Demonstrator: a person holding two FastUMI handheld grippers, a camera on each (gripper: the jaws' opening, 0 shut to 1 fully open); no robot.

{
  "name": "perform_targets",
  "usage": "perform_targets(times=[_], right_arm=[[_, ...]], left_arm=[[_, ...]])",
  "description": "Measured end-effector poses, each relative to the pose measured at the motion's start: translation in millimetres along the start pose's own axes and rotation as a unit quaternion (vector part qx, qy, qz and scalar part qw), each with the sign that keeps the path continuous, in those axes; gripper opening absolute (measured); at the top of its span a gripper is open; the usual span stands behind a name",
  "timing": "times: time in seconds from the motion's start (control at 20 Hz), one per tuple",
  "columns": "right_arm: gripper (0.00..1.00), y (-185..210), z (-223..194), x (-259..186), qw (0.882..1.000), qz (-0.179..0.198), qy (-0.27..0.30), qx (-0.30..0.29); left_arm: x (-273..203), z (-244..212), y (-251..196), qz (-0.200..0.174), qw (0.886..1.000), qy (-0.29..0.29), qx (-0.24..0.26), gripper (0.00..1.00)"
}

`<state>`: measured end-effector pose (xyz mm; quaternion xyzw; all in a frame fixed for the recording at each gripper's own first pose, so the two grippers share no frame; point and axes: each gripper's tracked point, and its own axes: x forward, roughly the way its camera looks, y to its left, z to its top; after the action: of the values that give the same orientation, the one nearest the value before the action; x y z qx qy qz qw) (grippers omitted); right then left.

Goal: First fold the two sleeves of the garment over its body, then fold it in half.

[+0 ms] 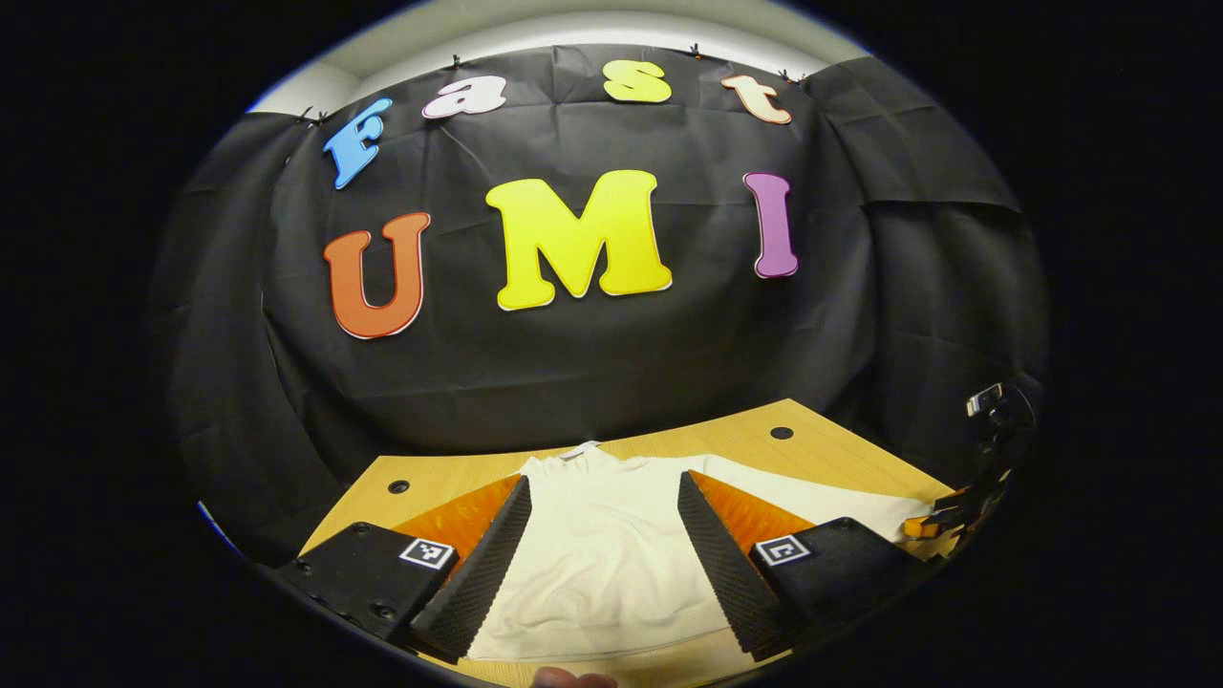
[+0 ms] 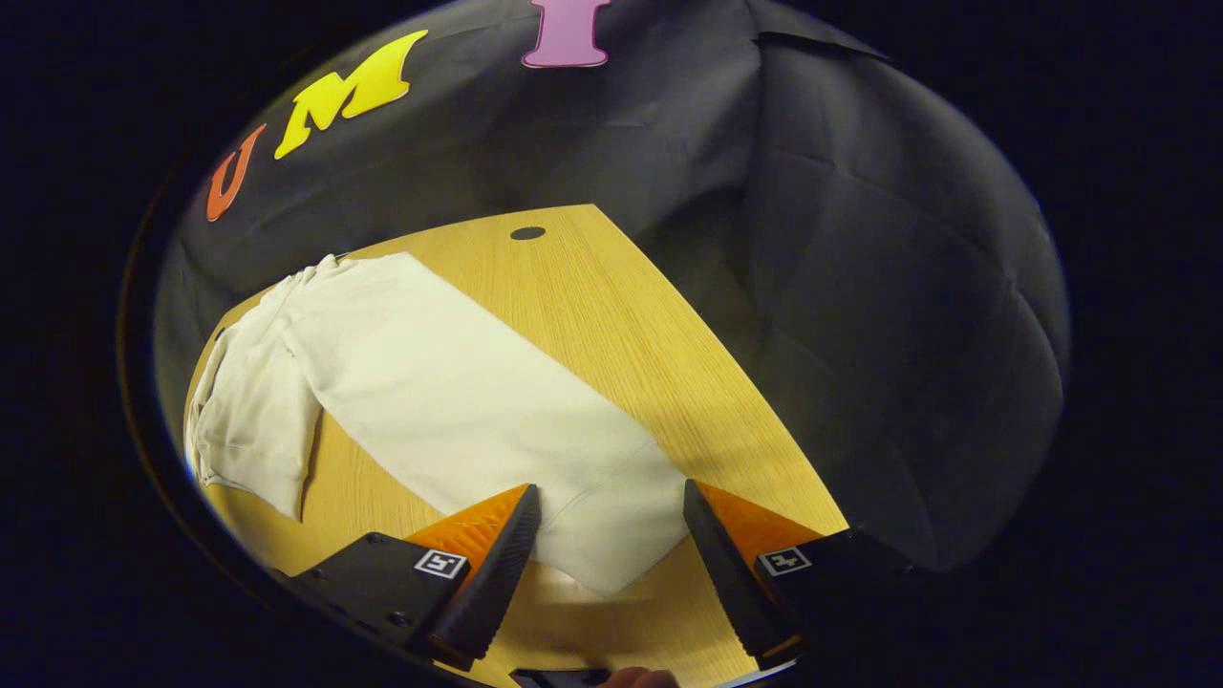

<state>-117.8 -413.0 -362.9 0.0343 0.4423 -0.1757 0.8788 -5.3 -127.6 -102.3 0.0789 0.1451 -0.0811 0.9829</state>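
A white long-sleeved garment (image 1: 602, 564) lies flat on the wooden table (image 1: 745, 440). In the left gripper view my left gripper (image 1: 604, 483) is open, its fingers standing either side of the garment's body, above the cloth and holding nothing. In the right gripper view one sleeve (image 2: 459, 401) runs out straight across the table (image 2: 611, 306) from the bunched body (image 2: 253, 420) at the left. The sleeve's end lies between the fingers of my right gripper (image 2: 610, 492), which is open. Whether those fingers touch the cloth I cannot tell. The other gripper (image 1: 965, 506) shows at the far right by the sleeve's end.
Black cloth wall rises behind and to the side of the table. Round holes (image 1: 782, 433) (image 2: 527, 233) sit near the table's far edge. Bare wood (image 2: 669, 382) lies to the right of the sleeve. A person's fingertip (image 1: 573, 678) peeks in at the bottom.
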Motion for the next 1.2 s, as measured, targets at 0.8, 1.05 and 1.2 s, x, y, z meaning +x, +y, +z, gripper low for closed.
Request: perform_targets(times=[0.8, 1.05, 1.2], right_arm=[[0.08, -3, -2, 7, 0.998, 0.016, 0.027, 0.052], [0.01, 4, 24, -9, 0.999, 0.007, 0.008, 0.046], [0.01, 6, 51, -27, 0.998, 0.01, -0.02, 0.058]], left_arm=[[-3, 0, 16, 0.001, 1.0, -0.007, -0.004, 0.99], [-9, 4, 30, 0.01, 1.0, -0.017, -0.003, 0.99], [-12, 1, 39, 0.015, 1.0, -0.019, -0.012, 0.99]])
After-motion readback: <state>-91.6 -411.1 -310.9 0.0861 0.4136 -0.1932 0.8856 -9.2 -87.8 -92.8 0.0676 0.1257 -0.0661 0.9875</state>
